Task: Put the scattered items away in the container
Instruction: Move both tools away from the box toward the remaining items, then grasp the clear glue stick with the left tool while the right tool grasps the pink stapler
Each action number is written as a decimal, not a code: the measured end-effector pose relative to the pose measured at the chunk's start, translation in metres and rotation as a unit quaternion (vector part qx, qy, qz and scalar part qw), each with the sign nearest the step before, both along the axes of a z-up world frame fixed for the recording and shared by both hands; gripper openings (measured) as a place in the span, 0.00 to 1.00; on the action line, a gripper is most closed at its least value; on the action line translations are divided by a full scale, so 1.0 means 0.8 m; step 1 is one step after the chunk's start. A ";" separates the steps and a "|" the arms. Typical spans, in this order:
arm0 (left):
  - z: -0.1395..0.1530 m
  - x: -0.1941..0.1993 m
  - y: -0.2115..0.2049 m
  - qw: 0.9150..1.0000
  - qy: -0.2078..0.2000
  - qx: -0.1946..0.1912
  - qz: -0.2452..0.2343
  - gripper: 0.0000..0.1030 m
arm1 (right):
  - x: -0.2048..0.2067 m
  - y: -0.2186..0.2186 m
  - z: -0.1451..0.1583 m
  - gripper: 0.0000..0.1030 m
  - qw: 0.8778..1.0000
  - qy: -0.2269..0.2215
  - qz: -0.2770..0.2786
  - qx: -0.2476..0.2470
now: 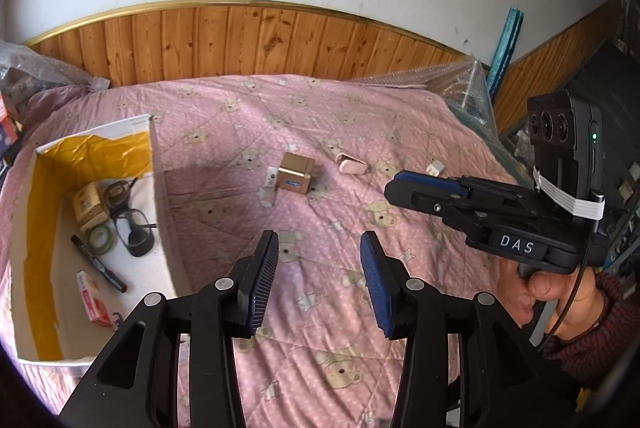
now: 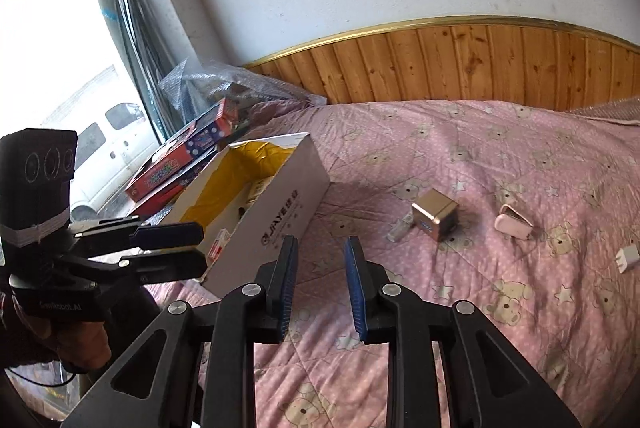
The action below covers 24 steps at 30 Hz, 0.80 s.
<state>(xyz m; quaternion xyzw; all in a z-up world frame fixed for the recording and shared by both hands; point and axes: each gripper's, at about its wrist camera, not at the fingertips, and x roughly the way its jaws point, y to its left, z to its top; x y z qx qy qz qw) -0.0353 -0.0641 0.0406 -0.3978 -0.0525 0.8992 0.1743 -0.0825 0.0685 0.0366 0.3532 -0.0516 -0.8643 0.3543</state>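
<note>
Left tongs (image 1: pixel 320 260) gape over the bed (image 1: pixel 400 132), nothing between them; right tongs (image 2: pixel 322 268) stand narrowly parted, likewise bare. Beyond them, the white box (image 1: pixel 160 188) sits at the bed's left side, holding glasses (image 1: pixel 128 212), a marker (image 1: pixel 100 264), tape (image 1: pixel 100 236) and small packets; still loose on the quilt are a gold cube (image 1: pixel 296 174), a clear piece touching it, a pink case (image 1: pixel 352 164) and a white plug (image 1: pixel 434 168); I judge the tidying about half done.

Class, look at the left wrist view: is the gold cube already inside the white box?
No, the gold cube lies on the pink quilt, apart from the white box.
</note>
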 end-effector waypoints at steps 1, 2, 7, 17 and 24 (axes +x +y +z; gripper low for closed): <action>-0.006 -0.009 0.008 1.000 -0.005 0.001 -0.003 0.44 | -0.007 0.009 -0.003 0.28 1.000 -0.005 -0.012 -0.001; -0.012 -0.018 0.015 1.000 -0.011 0.002 -0.006 0.44 | -0.015 0.019 -0.007 0.30 1.000 -0.011 -0.022 0.000; -0.046 -0.078 0.040 0.999 -0.033 -0.005 0.011 0.44 | -0.062 0.053 -0.030 0.39 0.997 -0.040 -0.060 0.022; -0.125 -0.184 0.056 0.996 -0.072 -0.007 0.043 0.44 | -0.176 0.077 -0.094 0.61 0.987 -0.073 -0.090 0.112; -0.184 -0.234 0.052 0.991 -0.103 -0.018 0.080 0.44 | -0.247 0.070 -0.148 0.69 0.981 -0.076 -0.075 0.164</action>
